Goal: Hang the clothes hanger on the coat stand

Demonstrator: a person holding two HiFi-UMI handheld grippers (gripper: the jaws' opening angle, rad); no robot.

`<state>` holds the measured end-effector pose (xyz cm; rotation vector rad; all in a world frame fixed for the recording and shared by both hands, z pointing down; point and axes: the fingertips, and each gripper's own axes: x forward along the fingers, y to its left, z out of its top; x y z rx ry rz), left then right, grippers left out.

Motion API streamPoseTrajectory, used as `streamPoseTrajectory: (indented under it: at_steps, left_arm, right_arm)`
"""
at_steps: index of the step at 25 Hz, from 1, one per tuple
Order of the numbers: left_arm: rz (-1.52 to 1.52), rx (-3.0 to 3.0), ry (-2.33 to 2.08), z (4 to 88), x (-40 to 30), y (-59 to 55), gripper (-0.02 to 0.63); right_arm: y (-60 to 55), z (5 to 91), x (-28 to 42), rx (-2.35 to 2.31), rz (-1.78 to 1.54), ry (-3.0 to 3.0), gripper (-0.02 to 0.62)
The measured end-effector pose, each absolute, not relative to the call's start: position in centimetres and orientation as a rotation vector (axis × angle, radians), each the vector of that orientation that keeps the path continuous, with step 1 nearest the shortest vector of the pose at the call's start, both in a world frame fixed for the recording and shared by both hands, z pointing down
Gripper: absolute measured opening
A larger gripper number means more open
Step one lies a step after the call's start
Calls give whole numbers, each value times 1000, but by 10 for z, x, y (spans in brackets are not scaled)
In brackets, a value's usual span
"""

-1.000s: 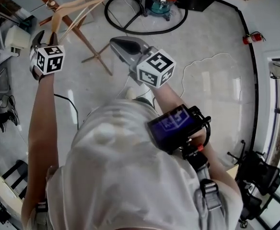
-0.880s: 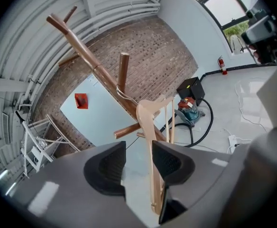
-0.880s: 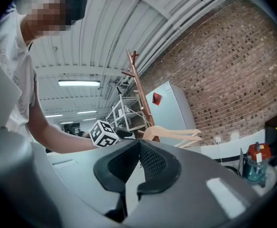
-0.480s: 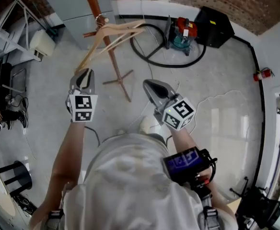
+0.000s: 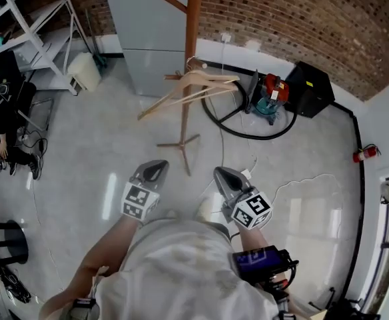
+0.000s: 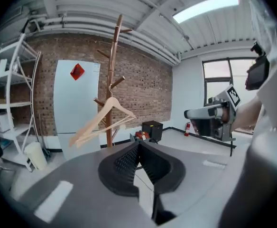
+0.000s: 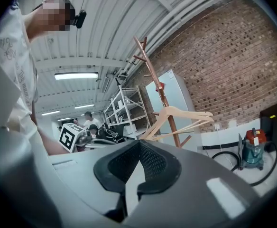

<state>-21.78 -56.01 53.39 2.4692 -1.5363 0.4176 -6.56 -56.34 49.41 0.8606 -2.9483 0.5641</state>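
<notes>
Head camera sits high over the person's shoulders and looks steeply down past the left gripper [image 5: 156, 169] and right gripper [image 5: 222, 174] to the pale glossy floor [image 5: 301, 179]. The tall brown wooden coat stand [image 5: 193, 45] is well ahead, near the top edge. Left gripper camera rides low behind its own closed dark jaws and faces almost level at that stand from a distance, with the right gripper at its right edge. Right gripper camera looks the same way from the other side, with the left gripper's marker cube [image 7: 68, 137] at its left. All three views share the stand, the pale wooden clothes hanger [image 6: 105, 120] on it and the red brick wall [image 7: 233, 56].
</notes>
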Motion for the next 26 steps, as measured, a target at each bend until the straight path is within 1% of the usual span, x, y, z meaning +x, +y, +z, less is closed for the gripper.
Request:
streamPoseTrajectory:
  at_steps: [2,12,26]
  left_arm:
    - [387,2460,-1471,547,-220,-544,2]
    - [328,2498,-1313,561,-213,-516,2]
    - [316,2469,-1289,569,-224,-515,2]
  right_arm:
    - [-552,499,-72,862,565,-2944,14]
    - [-525,509,-91,933,607,-2900,14]
    - [-521,508,-102,955,587,-2894,14]
